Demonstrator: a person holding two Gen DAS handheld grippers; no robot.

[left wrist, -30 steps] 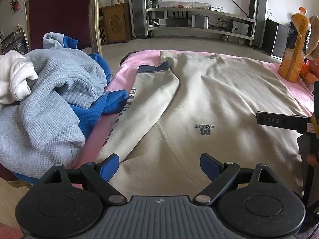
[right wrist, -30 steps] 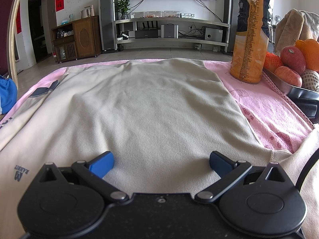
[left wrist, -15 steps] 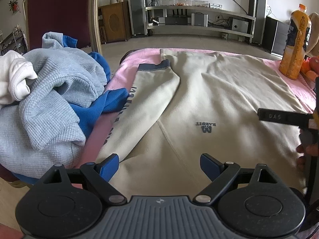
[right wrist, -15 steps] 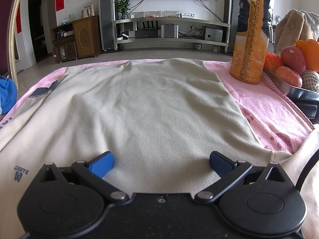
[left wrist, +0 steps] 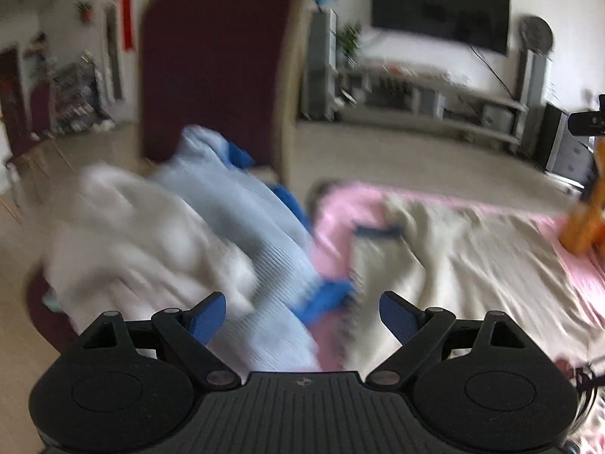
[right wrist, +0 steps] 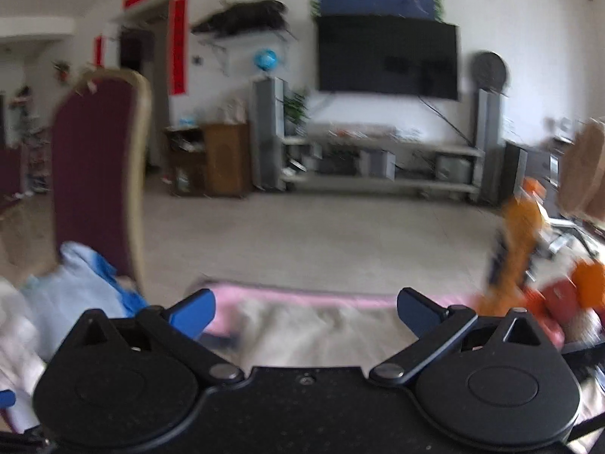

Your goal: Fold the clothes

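Both hand-held grippers, left (left wrist: 302,308) and right (right wrist: 306,308), stand wide open with nothing between their blue fingertips. Below them the beige sweatshirt (left wrist: 472,265) lies spread on the pink cloth (left wrist: 332,219), beside a blurred heap of clothes (left wrist: 181,242).

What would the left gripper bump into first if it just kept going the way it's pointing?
Probably the pale blue knit garment on the pile of clothes: it fills the space between the left gripper's open fingers. The picture is blurred and depth is unclear, so the blue garment beside it could come first.
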